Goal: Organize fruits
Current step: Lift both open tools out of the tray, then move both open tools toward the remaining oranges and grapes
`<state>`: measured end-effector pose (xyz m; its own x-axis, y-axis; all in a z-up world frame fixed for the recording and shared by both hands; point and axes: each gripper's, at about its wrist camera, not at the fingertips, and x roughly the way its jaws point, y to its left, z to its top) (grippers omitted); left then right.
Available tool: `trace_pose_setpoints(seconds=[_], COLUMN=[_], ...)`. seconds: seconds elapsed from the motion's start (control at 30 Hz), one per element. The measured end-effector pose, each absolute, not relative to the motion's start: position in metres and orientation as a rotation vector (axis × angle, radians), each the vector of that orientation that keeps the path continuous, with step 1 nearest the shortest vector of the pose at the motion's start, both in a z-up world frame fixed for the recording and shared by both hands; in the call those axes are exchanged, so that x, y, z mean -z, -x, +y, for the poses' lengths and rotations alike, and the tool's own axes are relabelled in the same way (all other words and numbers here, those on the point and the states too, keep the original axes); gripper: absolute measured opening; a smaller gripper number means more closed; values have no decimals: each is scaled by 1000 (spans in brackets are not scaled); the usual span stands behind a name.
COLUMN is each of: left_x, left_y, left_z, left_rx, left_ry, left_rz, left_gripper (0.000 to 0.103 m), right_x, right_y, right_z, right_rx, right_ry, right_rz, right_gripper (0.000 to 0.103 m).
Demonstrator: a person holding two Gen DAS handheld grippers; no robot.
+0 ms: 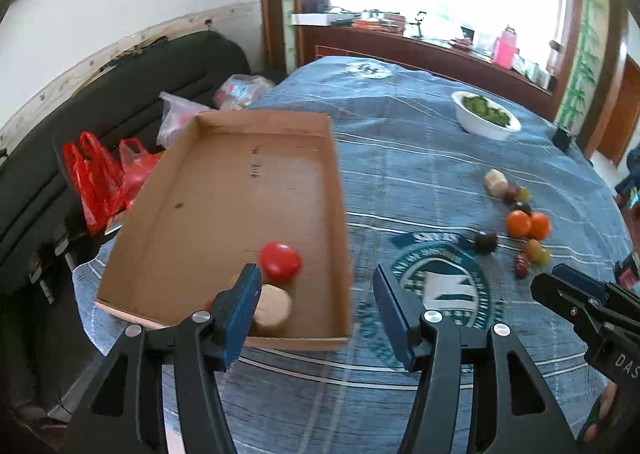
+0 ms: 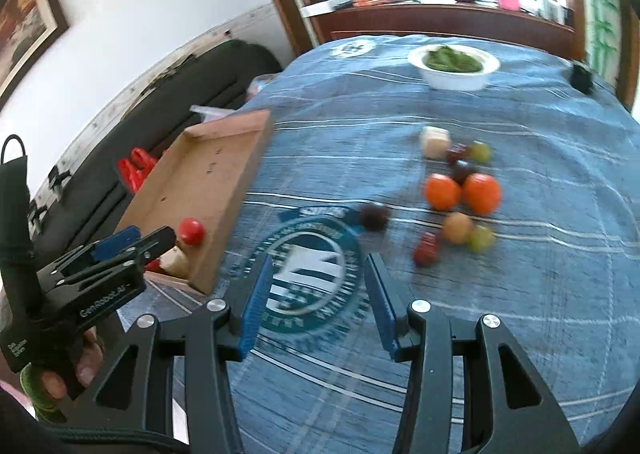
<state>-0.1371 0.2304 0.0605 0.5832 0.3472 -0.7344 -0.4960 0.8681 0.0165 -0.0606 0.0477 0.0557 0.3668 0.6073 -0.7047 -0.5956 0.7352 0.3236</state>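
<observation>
The left tongs (image 1: 316, 294) stand wide open with nothing between their blue pads, hanging over the near right corner of the cardboard tray (image 1: 224, 190) that lies on the blue-clothed tabletop (image 1: 400, 158). Inside the tray, just ahead of the left pad, sit a red fruit (image 1: 280, 261) and, touching it on the near side, a pale beige fruit (image 1: 274, 308) partly hidden behind that pad. The right tongs (image 2: 316, 294) are also spread open and empty, poised above the round green-and-white emblem (image 2: 308, 270) printed on the cloth. A dark purple fruit (image 2: 374, 216) lies just beyond their tips, slightly right of centre and apart from both pads. Farther ahead and to the right lies the main scatter of fruit — 2 oranges (image 2: 442, 191) side by side and touching, a dark fruit behind them, a tan fruit (image 2: 457, 227), a green one (image 2: 481, 238) and a dark red one (image 2: 426, 250) nearer, and a pale beige piece (image 2: 434, 141) with 2 more small fruits at the far end. Motion blur softens this group. A white bowl (image 2: 454, 80) of greens stands well beyond, near the far edge. In the right wrist view the left tongs appear at the lower left, held by a hand (image 2: 70, 370), their tips over the tray's near end — beside the red fruit.
</observation>
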Motion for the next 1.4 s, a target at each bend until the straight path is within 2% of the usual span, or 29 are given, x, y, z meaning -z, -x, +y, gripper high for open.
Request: trace_pose_setpoints(seconds=[0.63,1.4], left_x=[-51,-41], left_y=[113,86], left_z=[162,146], left_rx=[-377,-343], left_ry=[115,106], left_rz=[872,914], left_gripper=[60,60], right_x=[-35,-24], right_y=[50,32], right_z=[-37,-58], right_rx=[-651,-605], right_ry=[-129,-155], right_rz=[929,953], right_gripper=[49,49])
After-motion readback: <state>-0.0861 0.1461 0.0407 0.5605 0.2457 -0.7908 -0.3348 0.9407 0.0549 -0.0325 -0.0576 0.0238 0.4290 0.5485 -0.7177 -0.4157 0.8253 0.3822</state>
